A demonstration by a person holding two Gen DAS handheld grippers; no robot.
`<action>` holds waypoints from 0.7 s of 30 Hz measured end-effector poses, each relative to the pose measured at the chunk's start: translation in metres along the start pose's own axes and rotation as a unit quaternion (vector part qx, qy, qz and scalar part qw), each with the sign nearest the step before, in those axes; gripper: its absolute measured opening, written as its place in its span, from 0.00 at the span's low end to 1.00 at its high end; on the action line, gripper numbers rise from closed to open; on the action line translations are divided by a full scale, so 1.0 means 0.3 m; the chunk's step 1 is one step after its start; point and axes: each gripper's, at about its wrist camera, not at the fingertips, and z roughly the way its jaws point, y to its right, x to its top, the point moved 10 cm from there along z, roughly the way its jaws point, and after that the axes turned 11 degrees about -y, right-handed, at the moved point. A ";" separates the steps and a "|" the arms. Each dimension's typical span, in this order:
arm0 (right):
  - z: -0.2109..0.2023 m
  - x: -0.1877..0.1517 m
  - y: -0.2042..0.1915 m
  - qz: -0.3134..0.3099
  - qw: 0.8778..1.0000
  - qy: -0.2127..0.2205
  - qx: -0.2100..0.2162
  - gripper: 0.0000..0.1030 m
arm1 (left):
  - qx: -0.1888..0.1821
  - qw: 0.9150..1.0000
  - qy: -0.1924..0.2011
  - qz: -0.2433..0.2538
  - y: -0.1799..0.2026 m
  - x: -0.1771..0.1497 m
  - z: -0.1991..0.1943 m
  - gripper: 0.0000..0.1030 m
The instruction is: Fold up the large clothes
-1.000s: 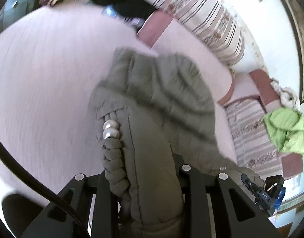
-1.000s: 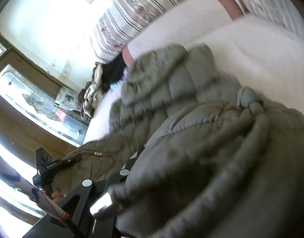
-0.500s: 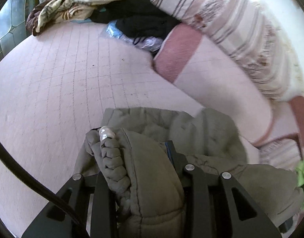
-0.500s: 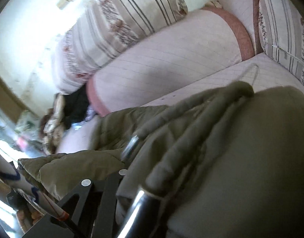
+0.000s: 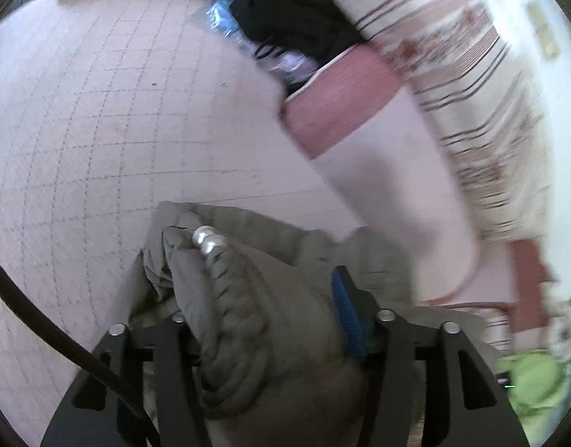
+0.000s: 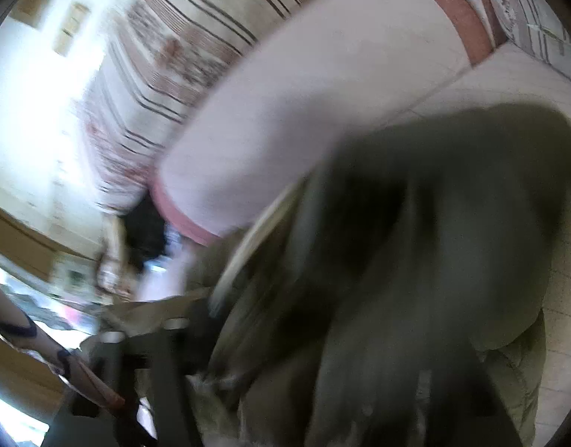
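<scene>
Compared with the view one second earlier, the olive-green quilted padded jacket (image 5: 255, 298) occupies far less of the left wrist picture: its spread panel is now gathered close to the left gripper (image 5: 270, 320), and more of the pale pink grid-stitched mattress cover (image 5: 99, 130) shows beyond it.

The left gripper is closed on a thick bunch of the jacket with the braided drawcord and its silver metal tips (image 5: 209, 240); the blue pad (image 5: 347, 316) on one finger remains partly exposed.

The right wrist picture is heavily blurred. The jacket (image 6: 416, 260) fills it, and fabric hides the right gripper, so its opening cannot be determined.

The jacket lies near the mattress edge that meets the striped bolster cushion (image 5: 472, 93).

Assessment: one fold-over appears under way. Flattening, squaring and any further folds remain.
</scene>
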 end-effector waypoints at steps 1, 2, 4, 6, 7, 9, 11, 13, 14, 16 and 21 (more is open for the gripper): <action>-0.030 0.009 -0.014 0.002 1.000 0.013 0.011 0.84 | -0.019 1.000 0.003 -0.003 0.008 -0.005 -0.032 0.58; -0.064 0.021 -0.031 0.002 0.999 0.028 0.022 0.87 | -0.036 0.999 0.006 -0.003 0.019 -0.010 -0.068 0.61; -0.129 0.045 -0.073 -0.010 0.998 0.054 0.027 0.87 | -0.051 0.999 0.011 0.000 0.039 -0.021 -0.112 0.63; -0.184 0.045 -0.110 -0.037 0.996 0.077 0.001 0.87 | -0.055 0.998 0.017 0.010 0.067 -0.040 -0.155 0.63; -0.200 0.038 -0.127 -0.055 0.995 0.084 -0.015 0.87 | -0.058 0.998 0.021 0.015 0.078 -0.045 -0.173 0.63; -0.225 -0.005 -0.143 -0.098 0.988 0.095 -0.066 0.87 | -0.069 0.997 0.034 0.023 0.105 -0.053 -0.216 0.68; -0.218 -0.039 -0.147 -0.131 0.981 0.097 -0.107 0.87 | -0.071 0.996 0.054 0.022 0.114 -0.044 -0.264 0.70; -0.190 -0.086 -0.133 -0.160 0.973 0.089 -0.138 0.87 | -0.059 0.995 0.073 0.035 0.131 -0.034 -0.298 0.71; -0.175 -0.106 -0.123 -0.169 0.971 0.083 -0.149 0.87 | -0.040 0.995 0.083 0.048 0.145 -0.033 -0.309 0.71; -0.118 -0.123 -0.105 -0.181 0.966 0.069 -0.169 0.87 | 0.002 0.992 0.088 0.092 0.195 -0.058 -0.295 0.71; -0.011 -0.138 -0.074 -0.193 0.961 0.049 -0.194 0.87 | 0.092 0.972 0.060 0.209 0.320 -0.130 -0.094 0.71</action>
